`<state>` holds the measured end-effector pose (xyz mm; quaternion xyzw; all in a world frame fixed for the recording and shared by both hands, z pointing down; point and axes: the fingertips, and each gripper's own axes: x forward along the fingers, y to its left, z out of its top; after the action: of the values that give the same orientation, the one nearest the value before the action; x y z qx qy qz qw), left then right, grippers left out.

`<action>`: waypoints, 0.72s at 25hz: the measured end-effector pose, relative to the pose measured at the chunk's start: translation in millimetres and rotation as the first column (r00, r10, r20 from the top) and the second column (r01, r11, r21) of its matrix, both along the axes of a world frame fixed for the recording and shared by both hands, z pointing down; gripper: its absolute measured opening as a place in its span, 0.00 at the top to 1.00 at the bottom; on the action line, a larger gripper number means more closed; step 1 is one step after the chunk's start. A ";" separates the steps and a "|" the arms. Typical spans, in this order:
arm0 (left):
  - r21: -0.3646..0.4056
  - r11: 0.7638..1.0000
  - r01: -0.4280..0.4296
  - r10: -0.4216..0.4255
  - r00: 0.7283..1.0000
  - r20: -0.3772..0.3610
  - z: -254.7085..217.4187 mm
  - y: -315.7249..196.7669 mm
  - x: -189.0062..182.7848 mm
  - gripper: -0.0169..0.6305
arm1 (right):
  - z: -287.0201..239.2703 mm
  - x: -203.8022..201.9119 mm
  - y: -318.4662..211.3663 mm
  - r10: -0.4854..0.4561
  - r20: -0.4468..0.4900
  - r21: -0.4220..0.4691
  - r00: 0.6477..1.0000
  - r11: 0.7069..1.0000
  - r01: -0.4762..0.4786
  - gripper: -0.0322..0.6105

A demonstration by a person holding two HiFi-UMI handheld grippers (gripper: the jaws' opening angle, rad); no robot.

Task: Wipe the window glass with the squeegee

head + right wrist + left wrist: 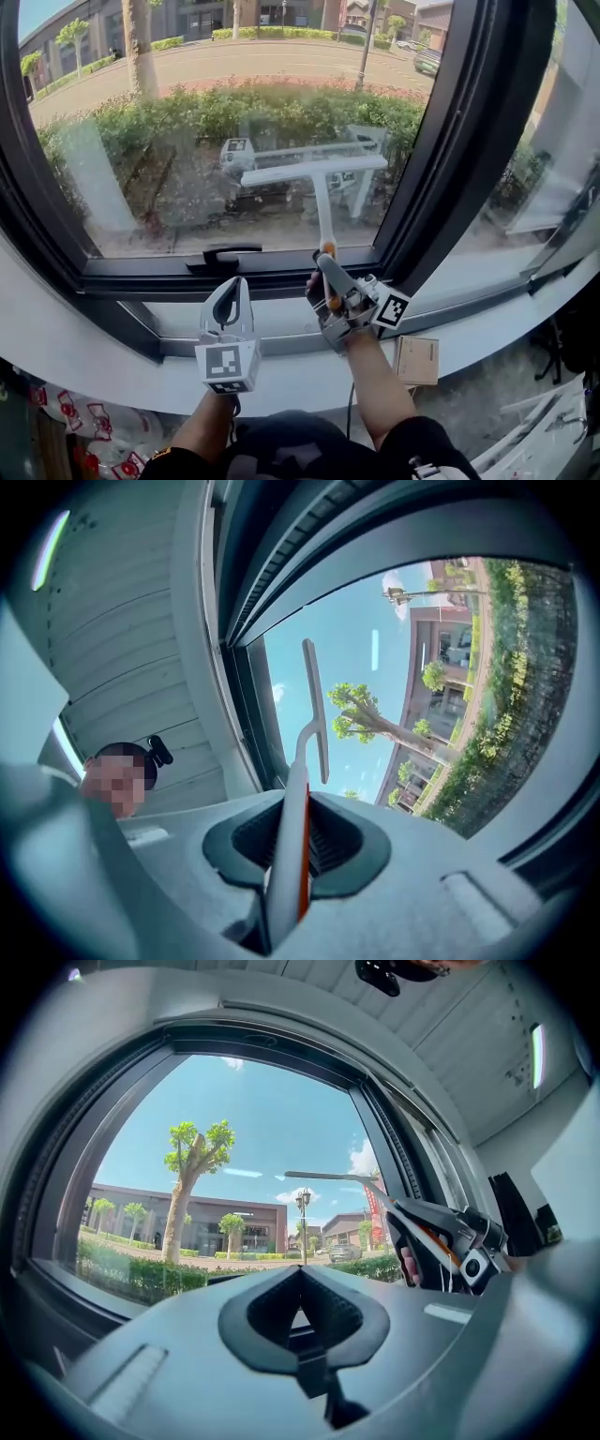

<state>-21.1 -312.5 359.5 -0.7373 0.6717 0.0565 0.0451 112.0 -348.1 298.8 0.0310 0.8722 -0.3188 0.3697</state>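
The squeegee's white blade (pixel 314 171) lies flat across the window glass (pixel 187 141), a little above the lower frame. Its white and orange handle (pixel 326 246) runs down into my right gripper (pixel 325 268), which is shut on it. In the right gripper view the handle (pixel 289 855) passes between the jaws and the blade (pixel 314 714) stands ahead against the sky. My left gripper (pixel 232 283) hovers over the sill to the left, shut with nothing in it. In the left gripper view its tips (pixel 300 1274) meet, with the right gripper (pixel 441 1241) at the right.
A black window handle (pixel 223 255) sits on the lower frame left of the squeegee. A thick dark mullion (pixel 469 141) rises at the right. The white sill (pixel 94 356) runs below, with a small cardboard box (pixel 416 360) on it and printed packages (pixel 66 412) at lower left.
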 end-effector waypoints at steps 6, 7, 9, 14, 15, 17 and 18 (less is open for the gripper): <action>-0.040 0.999 0.008 -0.008 1.000 -0.015 10.9 0.3 0.8 0.95 | 18.9 2.6 1.6 0.002 -0.016 -0.028 1.000 1.000 -0.002 0.87; -0.046 0.999 0.010 -0.011 1.000 -0.015 12.9 0.4 0.1 0.95 | 19.4 2.7 1.9 0.001 -0.016 -0.029 1.000 1.000 -0.001 0.87; -0.050 0.999 0.010 -0.010 1.000 -0.013 15.3 0.7 0.2 0.95 | 19.6 3.1 2.4 -0.002 -0.014 -0.032 1.000 1.000 0.001 0.87; -0.041 0.999 0.016 -0.017 1.000 -0.003 10.5 3.3 -1.4 0.95 | 14.6 5.8 7.6 0.001 -0.001 -0.024 1.000 1.000 -0.001 0.87; -0.028 0.999 0.018 -0.018 1.000 -0.002 7.7 3.0 -2.5 0.95 | 11.3 7.5 7.9 0.004 0.007 -0.020 1.000 1.000 -0.004 0.88; -0.007 1.000 0.022 -0.022 1.000 0.000 0.9 3.0 -4.6 0.95 | 0.8 12.5 7.7 0.011 0.028 -0.007 1.000 1.000 -0.011 0.88; 0.000 1.000 0.024 -0.024 1.000 0.001 -2.4 2.8 -5.5 0.95 | -6.0 14.8 7.3 0.014 0.038 0.003 0.999 1.000 -0.014 0.88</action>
<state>-26.7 -309.7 357.2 -0.7292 0.6805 0.0554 0.0459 126.8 -340.8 292.8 0.0317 0.8658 -0.3141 0.3883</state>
